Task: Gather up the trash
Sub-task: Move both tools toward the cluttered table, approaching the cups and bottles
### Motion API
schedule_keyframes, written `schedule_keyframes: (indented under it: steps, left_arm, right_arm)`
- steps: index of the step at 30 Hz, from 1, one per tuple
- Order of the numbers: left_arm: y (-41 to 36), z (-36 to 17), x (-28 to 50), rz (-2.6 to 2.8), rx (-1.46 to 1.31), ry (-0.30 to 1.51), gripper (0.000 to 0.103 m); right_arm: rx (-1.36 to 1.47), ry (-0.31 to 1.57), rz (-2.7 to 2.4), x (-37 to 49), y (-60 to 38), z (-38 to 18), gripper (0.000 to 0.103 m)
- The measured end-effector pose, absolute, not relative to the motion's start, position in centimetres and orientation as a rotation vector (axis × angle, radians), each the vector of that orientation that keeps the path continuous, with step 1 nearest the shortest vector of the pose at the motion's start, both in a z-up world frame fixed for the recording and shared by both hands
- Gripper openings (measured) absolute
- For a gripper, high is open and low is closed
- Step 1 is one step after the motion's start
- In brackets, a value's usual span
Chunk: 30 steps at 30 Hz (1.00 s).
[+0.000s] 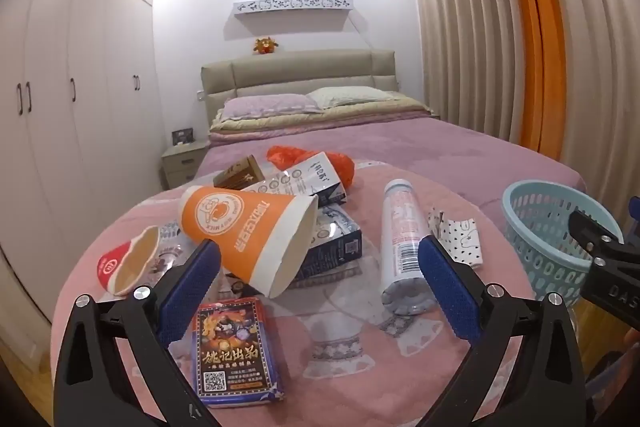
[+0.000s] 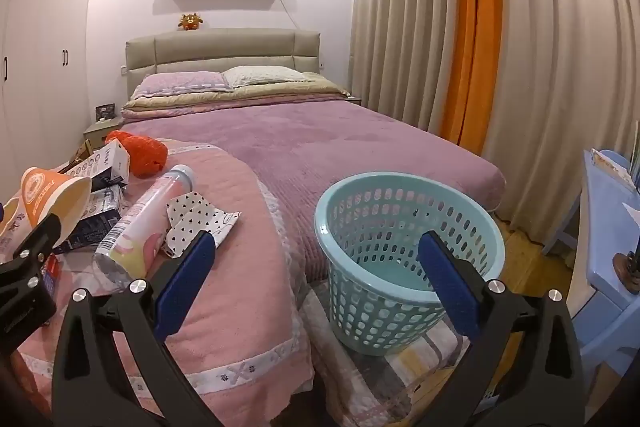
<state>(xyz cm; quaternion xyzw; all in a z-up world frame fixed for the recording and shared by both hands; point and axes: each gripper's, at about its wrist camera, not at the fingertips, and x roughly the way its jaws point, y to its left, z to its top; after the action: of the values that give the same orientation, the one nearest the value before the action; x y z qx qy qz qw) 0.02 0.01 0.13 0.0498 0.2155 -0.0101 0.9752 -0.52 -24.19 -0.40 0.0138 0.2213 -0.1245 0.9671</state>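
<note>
Bedroom – pink blanket (trash-strewn), teal basket beside bed

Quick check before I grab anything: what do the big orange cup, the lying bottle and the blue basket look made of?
Orange cup: matte paper, going by its white rolled rim. Bottle: likely thin clear plastic under a printed label; its base shows see-through. Basket: glossy moulded plastic, perforated walls.

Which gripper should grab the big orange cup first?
Probably the left gripper: it is open and the orange cup lies right before it. The right gripper faces the basket.
</note>
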Motion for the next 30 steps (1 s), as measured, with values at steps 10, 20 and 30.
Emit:
schedule_keyframes:
  steps: [10,20,30]
  left_arm:
    - [0.7,1.6,-3.1,-0.074,0.055,0.376,0.096]
    - [2.2,2.8,-4.5,-0.066,0.018,0.387,0.096]
    - [4.2,3.2,-4.0,-0.034,0.010,0.432,0.096]
  right_arm:
    - [0.052,0.466,-0.246,-0.4,-24.4,-0.3,0.087]
    - [0.050,0.454,-0.256,-0.4,-24.3,0.2,0.086]
    - [0.045,0.459,-0.236,-1.2,-23.8,0.0,0.086]
